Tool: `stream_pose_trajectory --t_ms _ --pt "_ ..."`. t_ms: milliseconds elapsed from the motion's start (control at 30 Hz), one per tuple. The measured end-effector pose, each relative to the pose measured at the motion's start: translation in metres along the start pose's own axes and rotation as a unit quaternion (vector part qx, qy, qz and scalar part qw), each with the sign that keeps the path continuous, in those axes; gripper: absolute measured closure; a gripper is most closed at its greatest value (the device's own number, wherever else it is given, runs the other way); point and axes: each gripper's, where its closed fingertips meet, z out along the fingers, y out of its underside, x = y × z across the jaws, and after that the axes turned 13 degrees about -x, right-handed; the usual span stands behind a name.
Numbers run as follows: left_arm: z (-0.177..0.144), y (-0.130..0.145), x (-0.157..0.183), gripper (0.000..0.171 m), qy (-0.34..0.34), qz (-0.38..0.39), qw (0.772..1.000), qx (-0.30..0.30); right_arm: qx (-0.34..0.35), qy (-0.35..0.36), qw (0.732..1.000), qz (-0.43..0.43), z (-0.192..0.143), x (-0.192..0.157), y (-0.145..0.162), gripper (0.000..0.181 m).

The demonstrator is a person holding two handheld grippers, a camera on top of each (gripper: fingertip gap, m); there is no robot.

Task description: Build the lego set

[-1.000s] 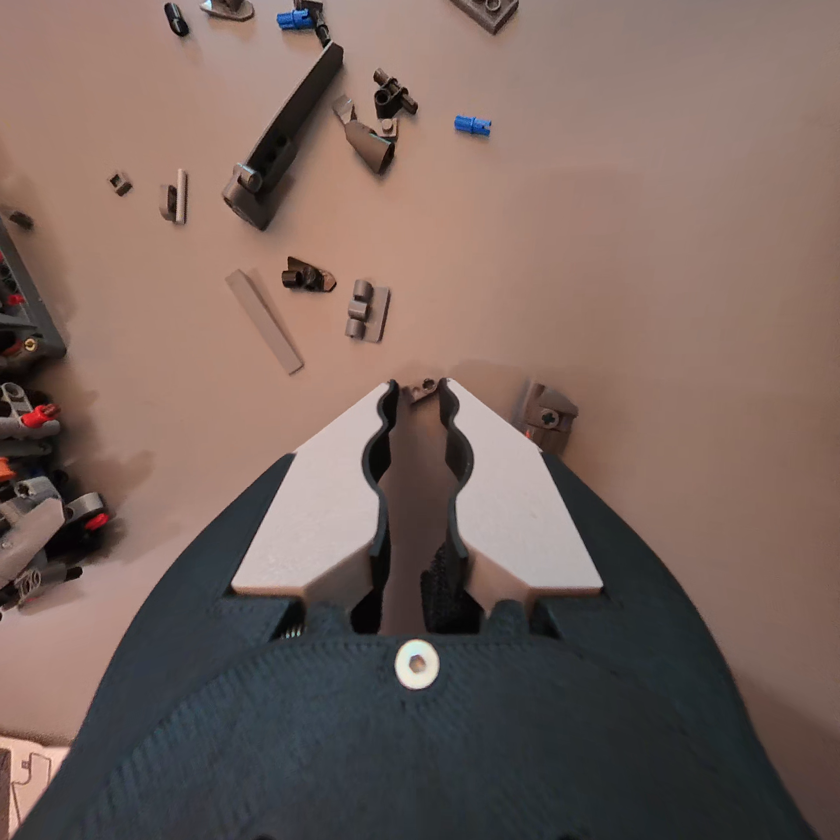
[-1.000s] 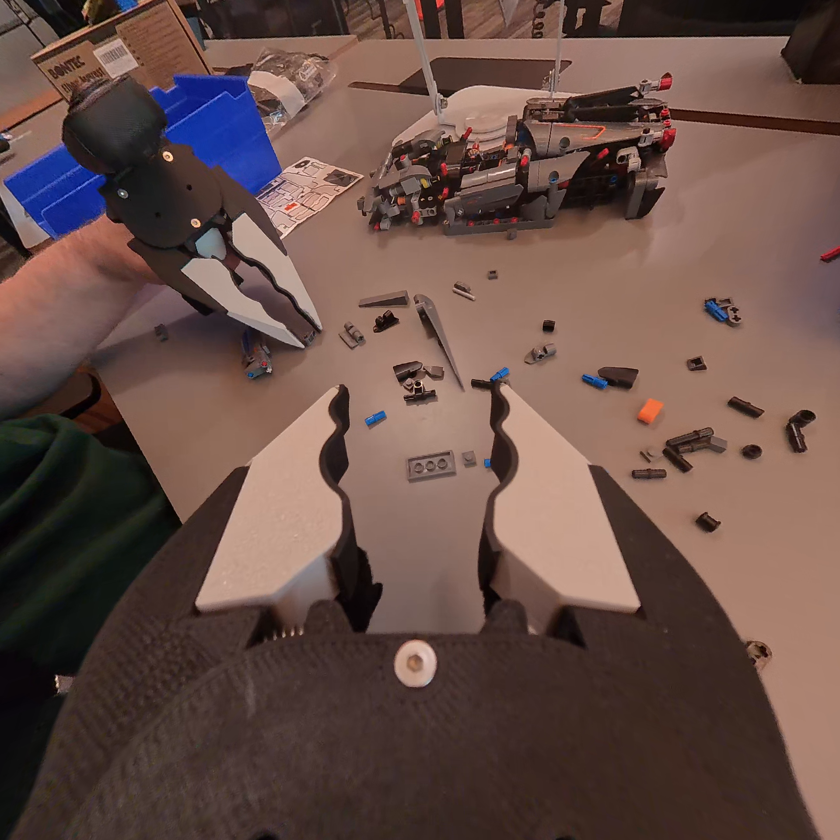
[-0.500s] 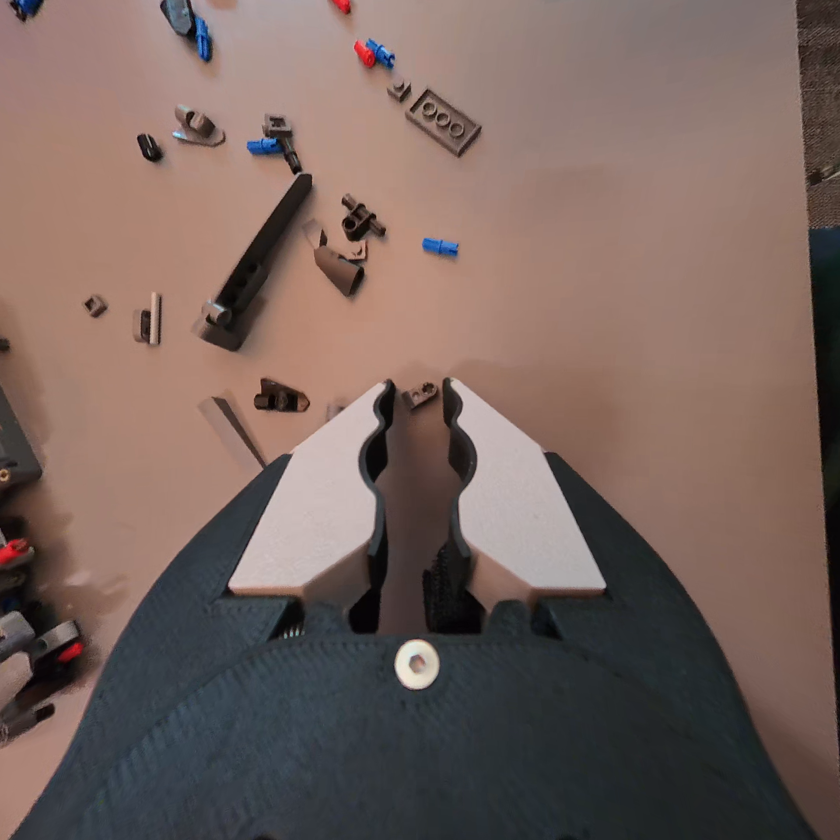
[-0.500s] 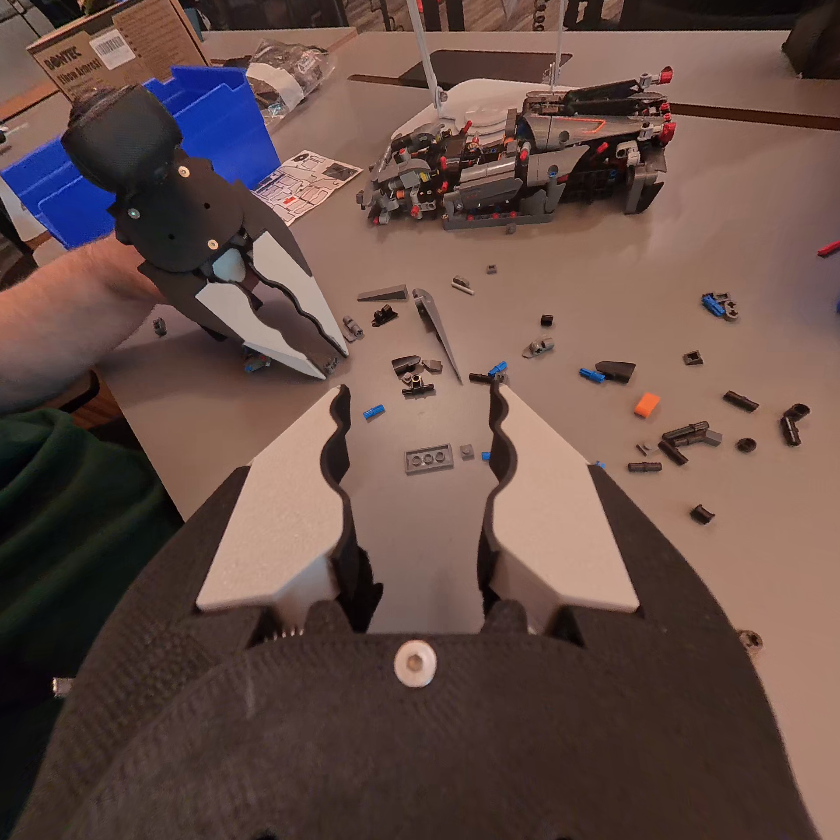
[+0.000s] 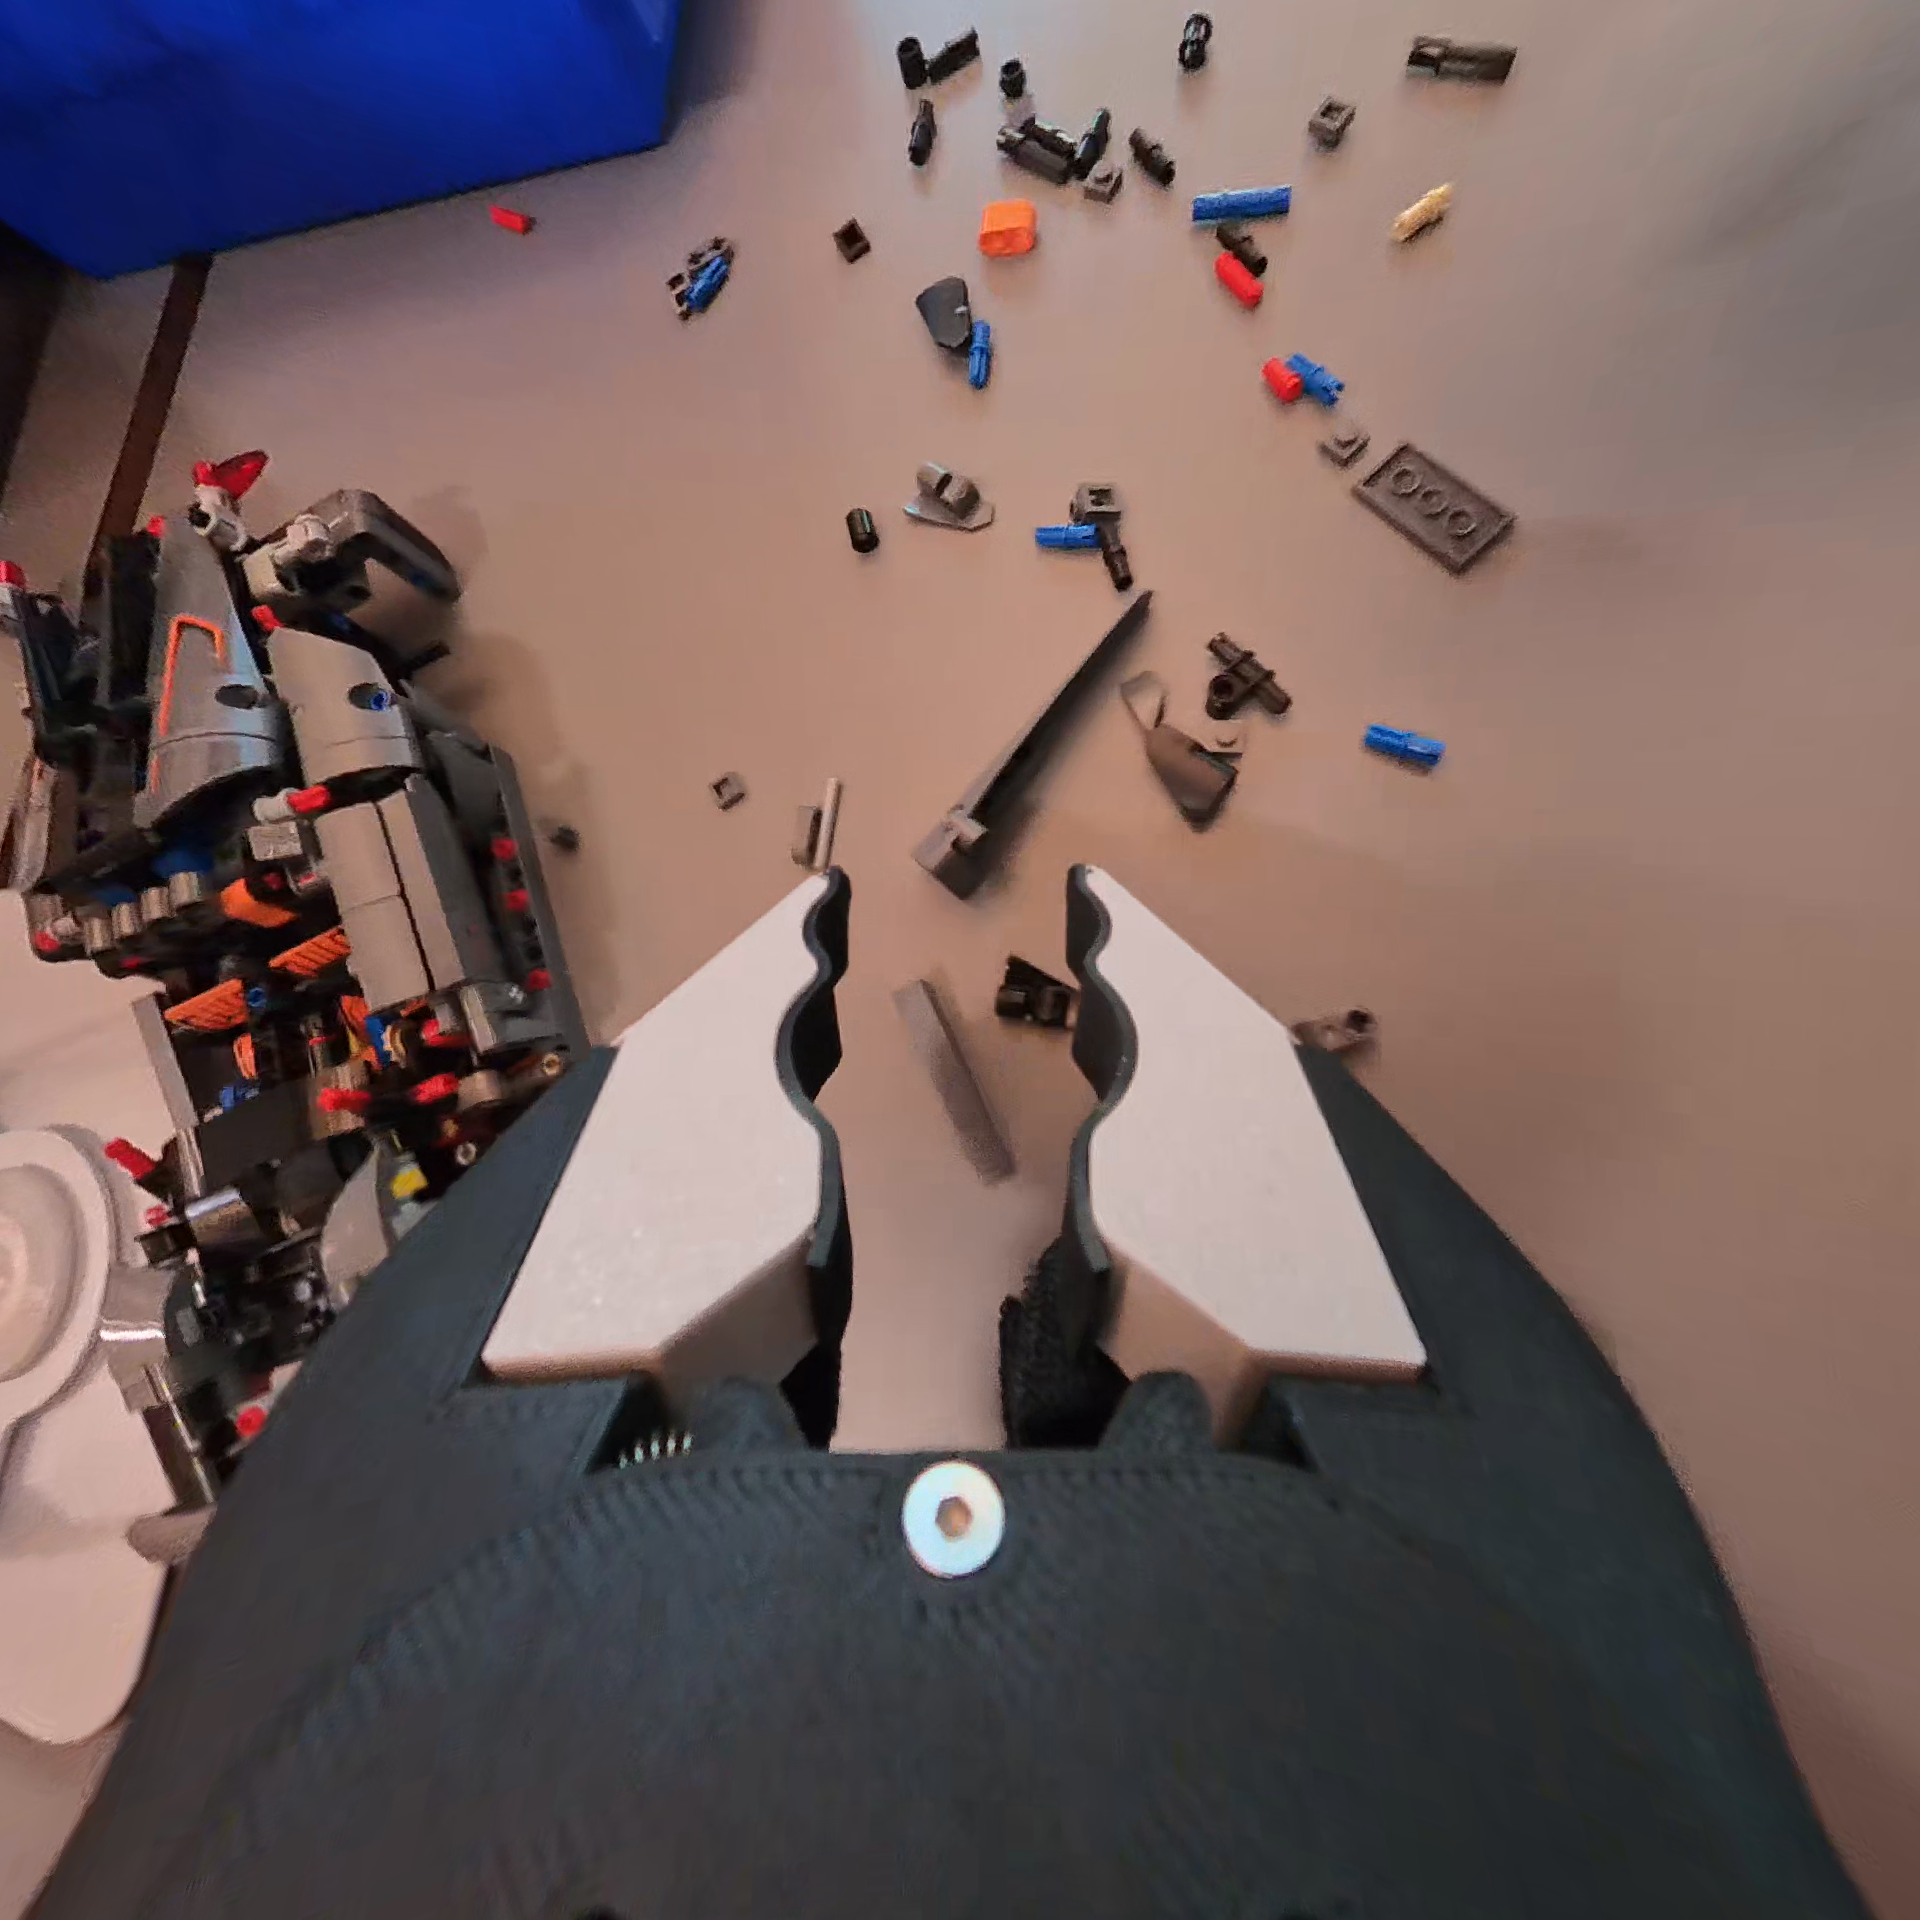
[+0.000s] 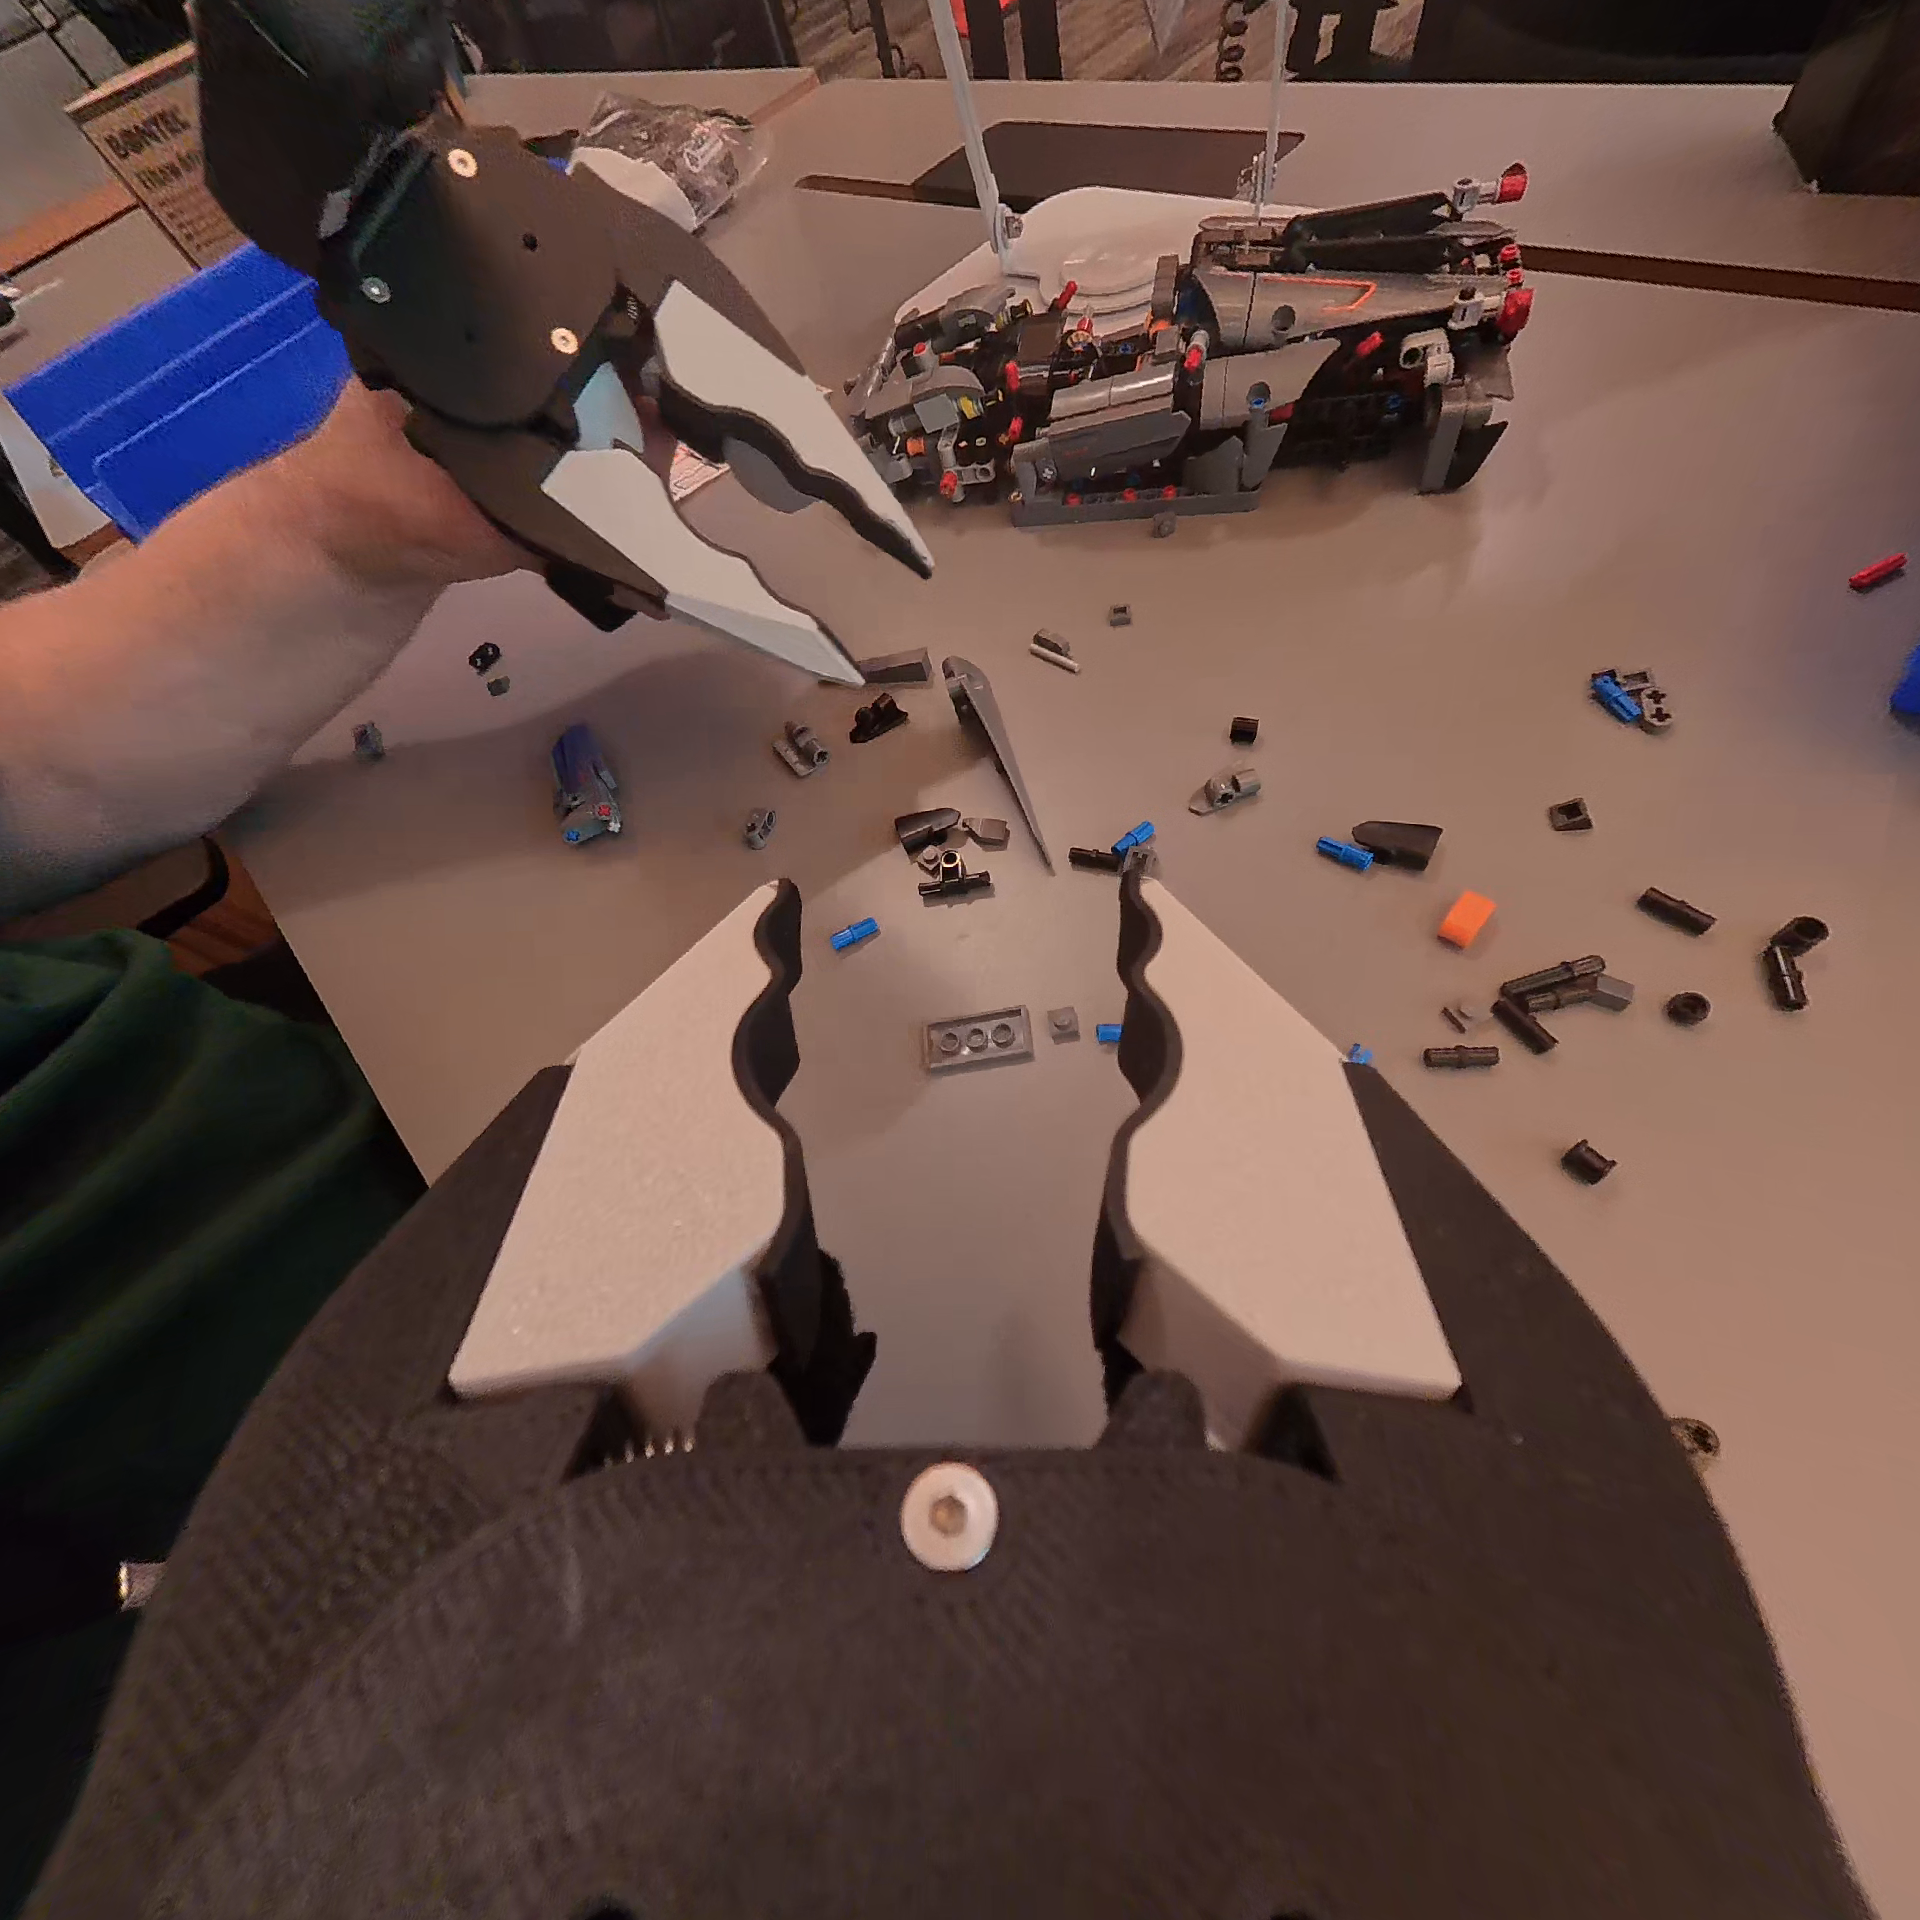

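My left gripper (image 5: 958, 881) is open and empty above loose parts, with a grey sloped tile (image 5: 951, 1081) and a small black piece (image 5: 1034, 1003) on the table under its jaws. A small grey connector (image 5: 1335, 1029) lies just right of its right finger. The right wrist view shows this gripper (image 6: 891, 621) raised and open, next to the partly built lego model (image 6: 1195, 395), which is also in the left wrist view (image 5: 312, 831). My right gripper (image 6: 958, 888) is open and empty, above a grey three-hole plate (image 6: 977, 1037) and a blue pin (image 6: 854, 933).
A long dark wedge panel (image 6: 997, 758) lies mid-table, and several small black, blue and orange pieces (image 6: 1465, 920) are scattered to the right. A blue bin (image 6: 177, 384) stands at the back left. A person's arm (image 6: 208, 644) reaches in from the left over the table edge. Across from one pair of fingers to the other is roughly 15 centimetres. The small black piece (image 5: 1034, 1003) lies around 4 centimetres away from my left fingertips. Seen from the right wrist view (image 6: 871, 712) as well.
My left gripper opened and let go of the small grey connector it pinched at its tips. It then rose and swung towards the model. My right gripper stayed open and barely moved.
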Motion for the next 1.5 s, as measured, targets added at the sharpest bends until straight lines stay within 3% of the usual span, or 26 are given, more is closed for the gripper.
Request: stream_pose_trajectory --t_ms 200,300,567,867,1100,1267,1500 --pt "0.032 0.004 -0.002 0.137 -0.003 0.04 0.998 -0.056 0.003 0.002 1.0 0.003 -0.004 0.003 0.001 0.121" --pt "0.037 0.006 -0.002 0.155 -0.009 0.051 0.996 -0.066 0.001 0.003 1.0 0.004 -0.005 0.005 0.002 0.121" --pt "0.031 0.005 -0.01 0.158 0.004 0.006 0.999 -0.046 0.002 0.004 1.0 0.013 -0.012 0.013 0.007 0.122" --pt "0.006 0.006 -0.022 0.158 0.061 -0.11 0.992 0.02 0.002 0.005 1.0 0.012 -0.019 0.015 0.01 0.122" --pt "-0.022 0.053 -0.045 0.158 -0.007 -0.142 0.989 -0.031 0.003 0.008 1.0 0.011 -0.023 0.017 0.011 0.123" --pt "-0.023 0.092 -0.044 0.158 -0.037 -0.155 0.983 -0.089 0.001 0.007 1.0 0.009 -0.023 0.016 0.011 0.123" --pt "-0.011 0.106 -0.033 0.15 -0.035 -0.161 0.98 -0.109 -0.003 0.01 1.0 0.004 -0.022 0.015 0.012 0.123"
